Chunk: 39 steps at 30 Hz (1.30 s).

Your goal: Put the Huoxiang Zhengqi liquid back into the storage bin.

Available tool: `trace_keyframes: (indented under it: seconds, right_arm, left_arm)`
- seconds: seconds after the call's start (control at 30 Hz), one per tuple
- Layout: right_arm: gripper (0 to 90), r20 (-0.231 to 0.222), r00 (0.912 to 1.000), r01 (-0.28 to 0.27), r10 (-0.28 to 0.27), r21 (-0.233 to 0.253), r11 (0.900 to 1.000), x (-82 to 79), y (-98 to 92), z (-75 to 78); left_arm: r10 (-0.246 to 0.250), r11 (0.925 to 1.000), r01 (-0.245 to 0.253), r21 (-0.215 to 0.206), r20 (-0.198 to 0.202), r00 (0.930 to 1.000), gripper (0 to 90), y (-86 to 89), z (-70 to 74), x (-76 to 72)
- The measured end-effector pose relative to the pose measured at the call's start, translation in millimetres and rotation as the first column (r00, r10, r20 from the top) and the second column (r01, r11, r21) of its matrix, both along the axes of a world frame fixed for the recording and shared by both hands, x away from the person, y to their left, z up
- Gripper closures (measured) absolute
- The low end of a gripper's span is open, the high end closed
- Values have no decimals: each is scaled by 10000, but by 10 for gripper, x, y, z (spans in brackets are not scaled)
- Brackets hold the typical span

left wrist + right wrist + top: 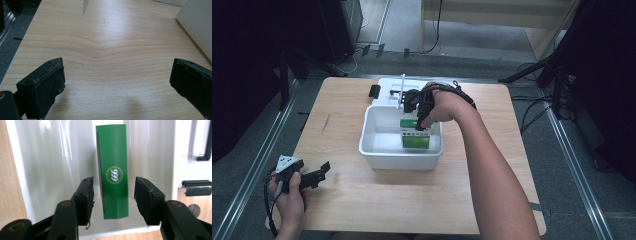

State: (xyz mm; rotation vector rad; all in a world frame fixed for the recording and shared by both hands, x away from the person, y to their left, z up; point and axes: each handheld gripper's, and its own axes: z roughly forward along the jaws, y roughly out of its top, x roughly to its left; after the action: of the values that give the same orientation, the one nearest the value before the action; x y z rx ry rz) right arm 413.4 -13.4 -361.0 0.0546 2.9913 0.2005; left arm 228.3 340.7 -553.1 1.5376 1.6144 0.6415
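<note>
- In the high view, the white rectangular plastic tub [384, 150] stands in the middle of the light wooden table [362, 200], and the green cardboard box [416, 141] lies inside it, at the right part of its floor. The right gripper [418, 107] reaches down into the tub from the far side, just above the box; the forearm goes diagonally across the table and the wrist bends downward. I judge that the grasp is not yet made, so the lifting of the box is all left to do. The left gripper [314, 176] rests low at the near left corner, well apart from the tub.
- In the left gripper view, the jaws of the left gripper [117, 80] stand wide apart over bare wood, holding nothing; a corner of the tub [197, 22] is at the upper right.
- In the right gripper view, the right gripper [113, 197] has its jaws moderately open on both sides of the box [113, 157], not touching it, as far as I can see.
</note>
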Motion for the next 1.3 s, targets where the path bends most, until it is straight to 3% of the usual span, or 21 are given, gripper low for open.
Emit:
trace_keyframes:
  seconds: [0.33,0.7,0.93,0.97,1.07,1.17,1.27,1.3]
  right_arm:
    - [451,539,9967,560,-599,709,9959,-34,-207,193]
    - [432,950,9872,1127,-1278,1504,9822,-98,-465,316]
    - [426,1045,9741,1711,-2003,2373,9562,-135,-668,329]
    - [424,1055,9704,1849,-2173,2543,9493,-140,-705,324]
    - [418,1317,9611,2000,-2428,2748,9405,-145,-788,318]
    - [413,1369,9482,2313,-2865,3205,9186,-153,-871,313]
    - [412,1464,9218,2870,-3590,3648,8858,-171,-960,308]
    - [412,1531,9168,2911,-3689,3762,8796,-176,-979,302]
  left_arm:
    - [2,10000,-2,21,-17,10000,6,-2,1,0]
    - [-4,10000,4,47,-5,10000,6,-5,0,3]
    - [-1,10000,1,46,12,10000,6,-7,-2,6]
    - [10,10000,-10,47,21,10000,6,-7,-2,6]
    - [13,10000,-13,37,20,10000,7,-8,-2,6]
    - [2,10000,-2,48,10,10000,7,-7,-2,6]
    - [3,10000,-3,49,10,10000,7,-7,-2,5]
    - [5,10000,-5,45,12,10000,6,-7,-2,6]
